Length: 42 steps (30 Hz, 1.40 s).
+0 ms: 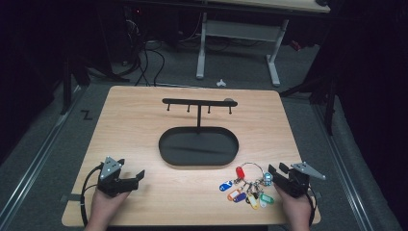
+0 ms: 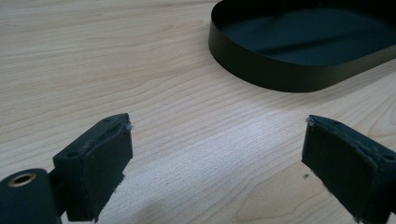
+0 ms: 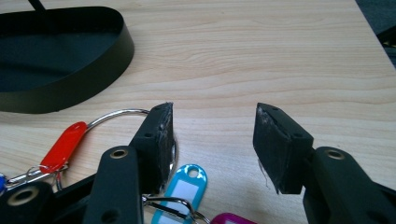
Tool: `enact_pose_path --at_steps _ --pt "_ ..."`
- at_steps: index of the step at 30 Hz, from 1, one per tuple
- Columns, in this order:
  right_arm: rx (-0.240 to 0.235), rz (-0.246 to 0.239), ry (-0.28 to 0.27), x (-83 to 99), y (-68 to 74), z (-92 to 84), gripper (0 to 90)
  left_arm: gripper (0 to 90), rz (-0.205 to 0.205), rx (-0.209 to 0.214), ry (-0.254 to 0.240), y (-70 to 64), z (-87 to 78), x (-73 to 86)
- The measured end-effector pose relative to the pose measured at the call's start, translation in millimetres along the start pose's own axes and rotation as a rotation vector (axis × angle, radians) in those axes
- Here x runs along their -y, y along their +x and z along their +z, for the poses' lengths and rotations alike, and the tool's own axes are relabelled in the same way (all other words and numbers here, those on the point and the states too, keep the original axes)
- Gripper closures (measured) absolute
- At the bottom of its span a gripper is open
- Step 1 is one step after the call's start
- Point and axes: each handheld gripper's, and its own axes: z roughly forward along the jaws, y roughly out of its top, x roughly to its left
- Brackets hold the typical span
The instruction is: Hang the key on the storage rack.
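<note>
Pale wood-grain table [image 1: 144,120] bearing a matt black oval tray [image 1: 166,147] with a black hook rack [image 1: 198,102]. Silver key ring [image 1: 251,166] carrying red [image 1: 239,172], blue [image 1: 226,185], orange, purple, yellow and green tags; both grippers [image 1: 131,177] [image 1: 275,172] black with grey plates.

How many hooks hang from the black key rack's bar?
4, hanging from the black metal key rack's crossbar: two left of its post, at and, two right, at and.
</note>
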Motion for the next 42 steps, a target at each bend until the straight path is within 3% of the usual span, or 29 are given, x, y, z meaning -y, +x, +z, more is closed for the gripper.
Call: enact_pose_path --at_steps 5,8,11,14,16,17,18,20,21,26,31,35,42 --pt "-0.025 -0.020 0.001 -1.2 2.5 1.1 48.2 7.0 -0.029 0.020 -0.019 -4.1 -10.7 -10.0" --pt "-0.036 -0.025 0.001 -1.5 3.4 0.1 46.4 7.0 0.011 0.006 -0.036 -11.5 -21.2 -26.7" --pt "-0.041 -0.025 0.007 -1.4 4.5 -0.7 45.2 5.1 0.070 -0.010 0.012 -14.6 -23.0 -34.1" --pt "-0.055 -0.051 0.019 -1.2 8.6 -1.6 46.8 4.8 0.044 0.003 0.035 -13.9 -16.1 -27.9" --pt "-0.052 -0.085 0.028 -1.9 13.4 -3.7 47.7 2.9 0.019 0.041 0.052 -15.1 -6.5 -17.1" --pt "-0.055 -0.107 0.026 -2.5 15.8 -4.5 47.9 2.9 0.022 0.064 0.086 -15.7 -2.2 -15.5" --pt "-0.056 -0.121 0.026 -3.0 18.6 -5.3 47.9 0.9 0.049 0.063 0.103 -16.7 -0.8 -16.3" --pt "-0.041 -0.144 0.031 -4.4 24.2 -6.4 47.7 2.2 0.092 0.045 0.081 -18.0 -3.5 -15.9" --pt "-0.033 -0.151 0.030 -4.7 26.4 -6.4 47.6 3.9 0.092 0.040 0.073 -17.5 -4.3 -14.3" --pt "-0.016 -0.129 0.044 -7.7 31.5 -4.7 45.6 4.6 0.101 0.017 0.076 -10.2 -2.4 -6.8" --pt "-0.002 -0.120 0.067 -17.1 35.3 -4.1 43.7 6.7 0.054 -0.001 0.086 -0.5 -1.1 1.5" --pt "0.009 -0.122 0.107 -24.3 35.6 -7.2 41.0 6.7 0.003 0.040 0.068 -2.1 -6.4 6.4" --pt "-0.003 -0.149 0.175 -39.1 31.1 -9.4 41.5 6.7 0.057 0.029 0.072 -10.7 -6.8 9.0"
